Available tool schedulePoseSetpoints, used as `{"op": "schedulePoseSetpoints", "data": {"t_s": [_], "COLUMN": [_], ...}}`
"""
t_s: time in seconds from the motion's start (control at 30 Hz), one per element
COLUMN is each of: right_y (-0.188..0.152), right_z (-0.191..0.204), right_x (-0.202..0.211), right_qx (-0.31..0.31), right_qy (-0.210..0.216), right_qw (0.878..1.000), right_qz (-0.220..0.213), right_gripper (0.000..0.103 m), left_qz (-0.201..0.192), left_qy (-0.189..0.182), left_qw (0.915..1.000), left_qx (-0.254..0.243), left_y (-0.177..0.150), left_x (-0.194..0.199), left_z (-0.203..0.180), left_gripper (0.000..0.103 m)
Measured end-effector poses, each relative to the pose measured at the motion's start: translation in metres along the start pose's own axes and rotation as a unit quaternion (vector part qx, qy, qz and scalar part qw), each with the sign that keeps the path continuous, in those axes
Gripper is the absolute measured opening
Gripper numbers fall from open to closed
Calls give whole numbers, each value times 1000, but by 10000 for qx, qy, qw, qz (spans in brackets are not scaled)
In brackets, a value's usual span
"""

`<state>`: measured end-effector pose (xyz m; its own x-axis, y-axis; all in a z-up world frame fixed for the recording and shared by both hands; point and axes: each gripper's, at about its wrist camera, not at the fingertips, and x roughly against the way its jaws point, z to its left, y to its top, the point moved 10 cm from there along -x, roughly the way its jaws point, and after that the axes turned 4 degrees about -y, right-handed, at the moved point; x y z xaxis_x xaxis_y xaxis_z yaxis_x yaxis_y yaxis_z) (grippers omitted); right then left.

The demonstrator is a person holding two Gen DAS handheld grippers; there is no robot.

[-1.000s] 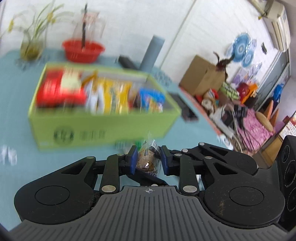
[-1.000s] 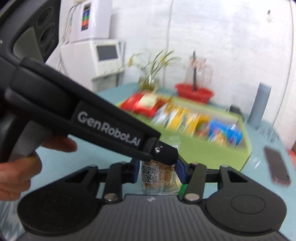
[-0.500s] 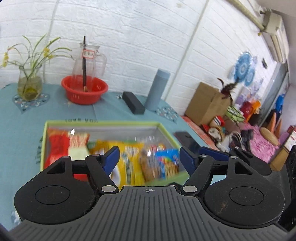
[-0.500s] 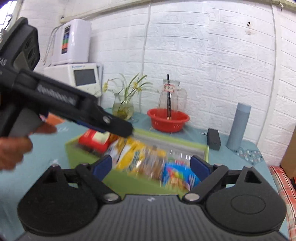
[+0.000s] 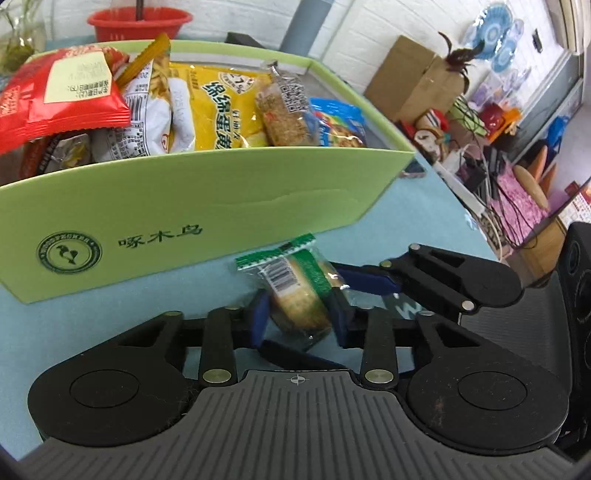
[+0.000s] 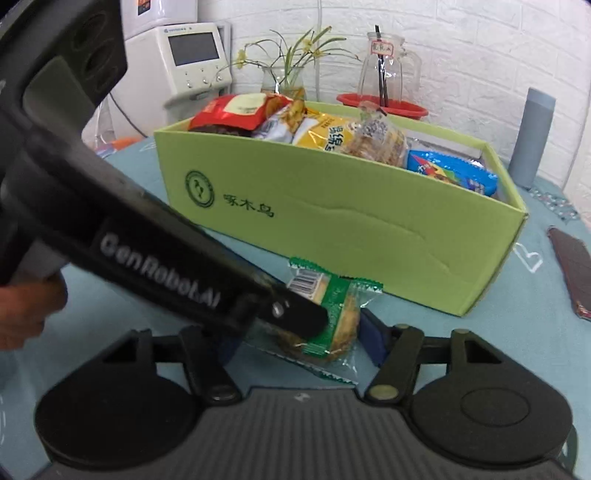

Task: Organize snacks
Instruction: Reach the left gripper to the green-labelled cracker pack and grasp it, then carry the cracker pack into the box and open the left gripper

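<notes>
A green-wrapped pastry packet point(image 5: 297, 286) lies on the blue tablecloth just in front of the green snack box point(image 5: 184, 218). My left gripper point(image 5: 299, 321) is shut on the green pastry packet. My right gripper point(image 6: 295, 341) also closes around the same packet point(image 6: 332, 314), its fingers point(image 6: 373, 338) crossing the left ones. The box point(image 6: 351, 221) holds several snack bags: a red bag point(image 5: 55, 96), a yellow bag point(image 5: 225, 103) and a blue bag point(image 5: 340, 122).
A red basin point(image 5: 138, 20), a glass jug point(image 6: 388, 70), a flower vase point(image 6: 284, 79) and a grey cylinder point(image 6: 532, 136) stand behind the box. A dark phone point(image 6: 572, 269) lies at the right. The table's right edge drops to floor clutter point(image 5: 480, 147).
Both grippers were open above the box half a second ago. They have dropped to the table in front of the box and closed on the green pastry packet.
</notes>
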<state>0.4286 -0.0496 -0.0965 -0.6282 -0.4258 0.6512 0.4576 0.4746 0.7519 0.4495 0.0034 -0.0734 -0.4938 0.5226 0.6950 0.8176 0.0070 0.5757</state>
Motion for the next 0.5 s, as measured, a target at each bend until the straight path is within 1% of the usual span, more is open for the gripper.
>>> {"op": "schedulePoseSetpoints", "data": {"t_s": [0.07, 0.13, 0.2, 0.27, 0.3, 0.33, 0.37, 0.4, 0.43, 0.47, 0.5], "right_y": [2, 16, 40, 75, 92, 107, 122, 134, 141, 146, 147], "right_z": [6, 8, 6, -1, -5, -8, -12, -16, -19, -22, -23], "right_x": [24, 48, 63, 69, 67, 63, 56, 48, 42, 41, 48], "right_qx": [12, 100, 211, 409, 463, 492, 517, 545, 557, 562, 579], "right_qy": [-4, -131, -267, -409, -433, -369, -366, -379, -420, -540, -624], "right_qw": [9999, 9987, 9960, 9913, 9894, 9887, 9883, 9879, 9880, 9875, 9852], "right_qz": [-165, -487, -830, -1183, -1304, -1365, -1390, -1404, -1380, -1372, -1485], "right_gripper": [67, 67, 68, 69, 77, 81, 89, 91, 92, 92, 92], "left_qz": [-71, -330, -740, -1174, -1332, -1462, -1536, -1551, -1524, -1589, -1701], "left_qy": [-107, -165, -126, 23, 84, 124, 128, 136, 260, 499, 656], "left_qw": [9999, 9992, 9967, 9915, 9894, 9876, 9862, 9856, 9862, 9852, 9828], "left_qx": [-49, -150, -311, -556, -564, -560, -597, -656, -597, -416, -311], "left_y": [-4, 3, 22, 51, 66, 84, 100, 113, 125, 132, 132], "left_x": [18, 39, 62, 82, 88, 92, 94, 92, 91, 93, 99], "left_z": [-12, -26, -38, -46, -46, -45, -43, -40, -31, -19, -10], "left_gripper": [3, 3, 3, 4, 4, 5, 11, 32, 47, 65, 68]}}
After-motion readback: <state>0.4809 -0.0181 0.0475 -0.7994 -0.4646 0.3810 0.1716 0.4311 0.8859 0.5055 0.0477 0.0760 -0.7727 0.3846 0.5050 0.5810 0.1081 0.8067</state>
